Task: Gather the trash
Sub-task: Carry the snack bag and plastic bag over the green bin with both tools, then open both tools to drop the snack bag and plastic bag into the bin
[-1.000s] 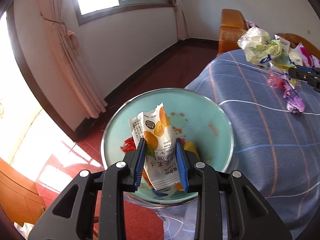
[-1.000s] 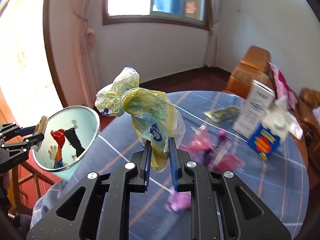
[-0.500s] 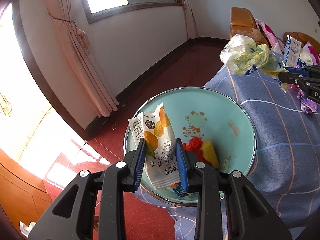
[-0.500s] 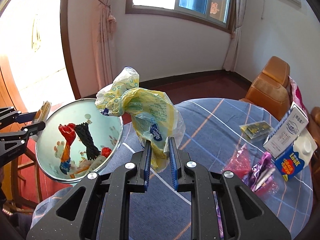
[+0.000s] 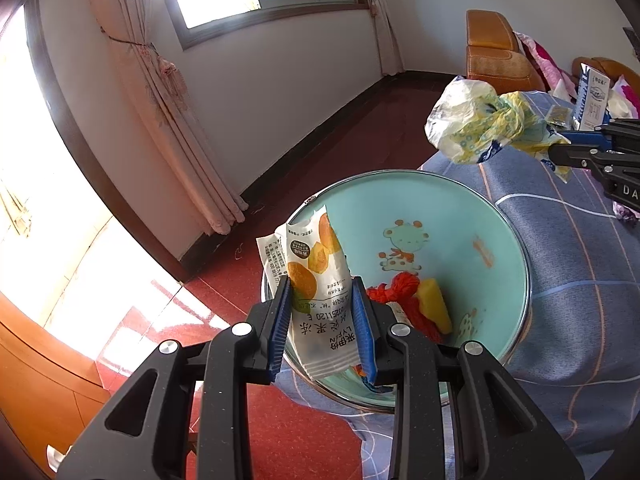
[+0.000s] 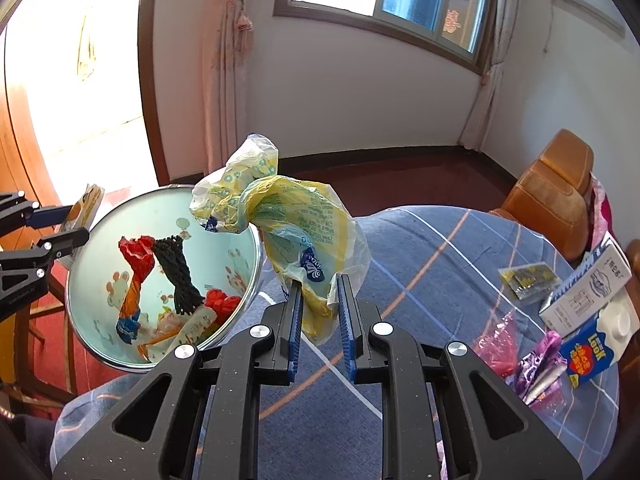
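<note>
My left gripper is shut on a white snack wrapper printed with orange fruit, held over the near rim of a pale green bowl. The bowl sits at the edge of the blue-clothed table and holds red, black and yellow scraps. My right gripper is shut on a crumpled yellow and clear plastic bag, which hangs just right of the bowl's rim. From the left wrist camera that bag and the right gripper show at the upper right, above the table.
On the blue checked tablecloth at the right lie a milk carton, a blue carton, pink and purple wrappers and a small dark packet. An orange chair stands behind. Red floor lies beyond the table's edge.
My right gripper has carried the plastic bag leftward toward the bowl, which now lies closer under it. The left gripper has kept its grip on the wrapper with little movement.
</note>
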Demonstrator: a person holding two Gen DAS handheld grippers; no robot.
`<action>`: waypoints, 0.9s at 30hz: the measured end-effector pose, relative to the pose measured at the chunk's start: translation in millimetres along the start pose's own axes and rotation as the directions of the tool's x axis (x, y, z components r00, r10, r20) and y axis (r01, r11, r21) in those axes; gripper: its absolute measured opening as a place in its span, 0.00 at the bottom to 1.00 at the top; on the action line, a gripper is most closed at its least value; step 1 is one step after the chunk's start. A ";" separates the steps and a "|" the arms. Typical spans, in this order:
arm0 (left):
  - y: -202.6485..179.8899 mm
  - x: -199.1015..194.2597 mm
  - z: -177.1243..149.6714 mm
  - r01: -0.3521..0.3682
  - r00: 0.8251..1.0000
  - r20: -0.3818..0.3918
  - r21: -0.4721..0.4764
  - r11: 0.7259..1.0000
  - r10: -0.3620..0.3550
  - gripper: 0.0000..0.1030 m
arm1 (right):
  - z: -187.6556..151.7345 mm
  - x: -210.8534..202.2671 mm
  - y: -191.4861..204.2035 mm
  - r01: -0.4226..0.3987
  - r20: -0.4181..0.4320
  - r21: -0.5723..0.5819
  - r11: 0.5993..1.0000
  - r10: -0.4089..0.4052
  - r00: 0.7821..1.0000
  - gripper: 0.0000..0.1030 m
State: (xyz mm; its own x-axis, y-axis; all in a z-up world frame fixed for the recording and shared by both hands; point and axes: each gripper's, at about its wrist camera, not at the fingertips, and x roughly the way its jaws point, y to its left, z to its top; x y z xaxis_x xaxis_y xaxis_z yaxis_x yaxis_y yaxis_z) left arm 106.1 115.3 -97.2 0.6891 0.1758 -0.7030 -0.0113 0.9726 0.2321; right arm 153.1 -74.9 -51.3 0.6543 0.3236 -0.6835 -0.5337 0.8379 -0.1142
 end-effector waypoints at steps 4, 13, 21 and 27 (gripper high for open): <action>-1.8 1.9 -0.3 0.004 1.000 -0.003 0.004 1.000 -0.004 0.29 | 0.8 2.4 4.8 -0.003 -0.003 -0.017 1.000 0.003 1.000 0.17; -1.3 4.4 -0.4 0.008 1.000 -0.006 0.005 1.000 -0.008 0.29 | 2.5 6.6 8.4 -0.010 -0.008 -0.034 0.999 0.010 1.000 0.17; -2.7 6.2 -0.8 0.010 1.000 -0.007 0.008 1.000 -0.010 0.29 | 2.4 7.2 14.6 -0.023 -0.009 -0.057 0.998 0.022 1.000 0.17; -4.4 6.1 -2.5 0.018 1.000 -0.005 0.010 1.000 -0.018 0.33 | 3.7 7.5 18.4 -0.035 -0.010 -0.072 0.997 0.034 0.999 0.18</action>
State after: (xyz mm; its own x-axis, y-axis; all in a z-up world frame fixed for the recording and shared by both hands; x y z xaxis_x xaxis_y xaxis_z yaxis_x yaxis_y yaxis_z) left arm 108.5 112.5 -104.3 0.6852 0.1595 -0.7107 0.0080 0.9740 0.2263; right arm 150.2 -55.4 -55.8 0.6302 0.3477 -0.6942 -0.5934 0.7924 -0.1418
